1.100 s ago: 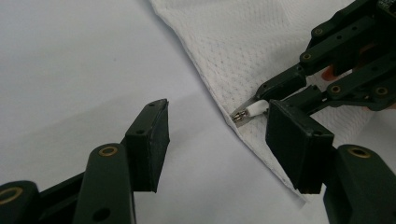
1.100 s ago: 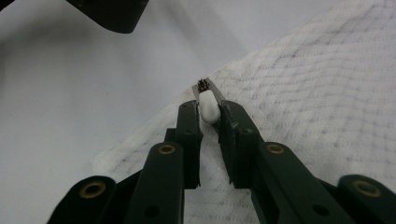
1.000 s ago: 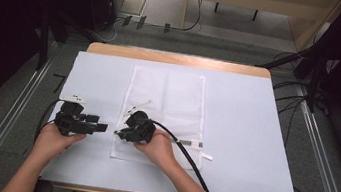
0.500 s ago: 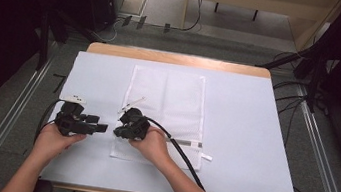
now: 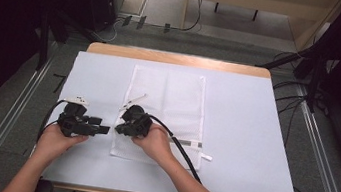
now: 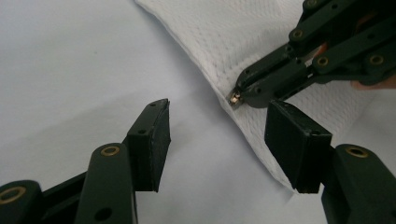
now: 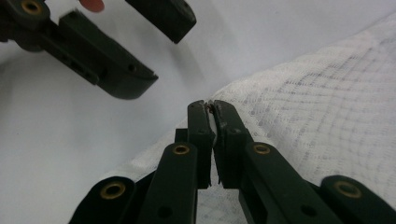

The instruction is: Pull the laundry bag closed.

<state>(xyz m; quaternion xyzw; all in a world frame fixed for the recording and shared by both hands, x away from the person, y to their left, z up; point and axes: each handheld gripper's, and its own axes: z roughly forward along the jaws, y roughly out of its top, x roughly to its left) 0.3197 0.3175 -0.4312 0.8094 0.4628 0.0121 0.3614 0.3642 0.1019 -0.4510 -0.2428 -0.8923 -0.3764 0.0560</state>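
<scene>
A: High view, listed left to right. Item one: left gripper (image 5: 106, 130), held in the left hand (image 5: 53, 141) over the near-left part of the white sheet (image 5: 243, 136) that covers the table (image 5: 178, 59). State?

B: Left gripper view: jaws well apart, nothing between them, bare sheet beneath. Its right jaw sits just beside the cloth's edge.

A: Item two: cloth (image 5: 178, 97), white, mesh-textured, lying flat from the far middle of the sheet down toward the near side, a little left of centre. A dark strip runs along its near-right part, and a small white tab (image 5: 206, 157) lies just off its near-right corner.

B: Left gripper view has the cloth (image 6: 219, 42) at upper right, its edge running diagonally. Right gripper view has the cloth (image 7: 327, 107) on the right, weave plain to see.

A: Item three: right gripper (image 5: 117, 130), in the right hand (image 5: 156, 142), at the cloth's left edge, near half. Its tip faces the left gripper's, the two just apart. A black cable (image 5: 181, 148) trails from it across the cloth toward the near right.

B: State, right gripper view: right gripper (image 7: 211, 106) closed tight, a thin white layer pinched between the jaws at the cloth's edge. The left gripper view shows the right gripper (image 6: 238, 97) with its tip on that same edge. The other gripper (image 7: 154, 51) stands open at upper left.
</scene>
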